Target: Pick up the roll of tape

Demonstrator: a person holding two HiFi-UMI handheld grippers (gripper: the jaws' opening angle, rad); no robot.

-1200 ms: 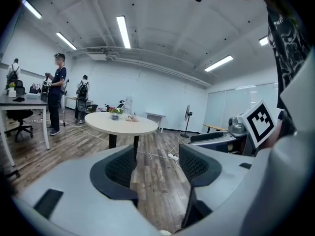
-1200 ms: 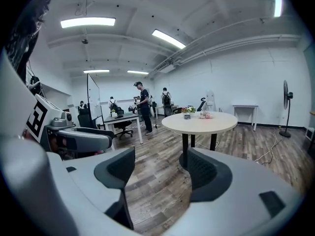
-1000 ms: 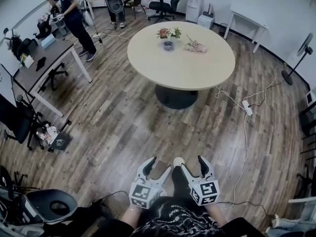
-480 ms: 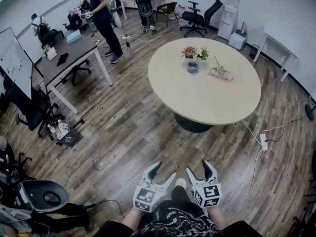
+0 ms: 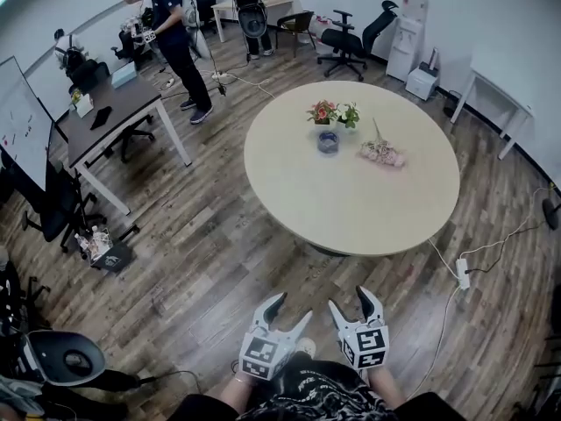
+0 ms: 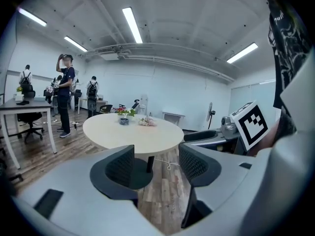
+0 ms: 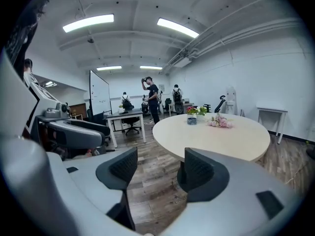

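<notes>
Two grippers, both open, nothing between the jaws of either. Left gripper (image 5: 293, 307) and right gripper (image 5: 350, 299) were side by side, close to the person's body, over the wood floor (image 5: 202, 253). Both were short of the near edge of the round table (image 5: 368, 204), with a strip of floor between the jaw tips and that edge.

The roll of tape (image 5: 328, 141), a small round bluish thing too small to make out in detail, sat in the far half of the table, left of centre. It was just nearside of the potted flowers (image 5: 323, 112) and apart from them. A bunch of pink flowers (image 5: 382, 153) lay to its right, also apart. A broad stretch of tabletop lay between the tape and the near edge.

A power strip (image 5: 462, 273) with its cable lay on the floor off the table's near right edge. A desk (image 5: 114, 117) stood off the left edge with a floor lane between. A person (image 5: 171, 38) stood beyond the desk, well apart from the table.
</notes>
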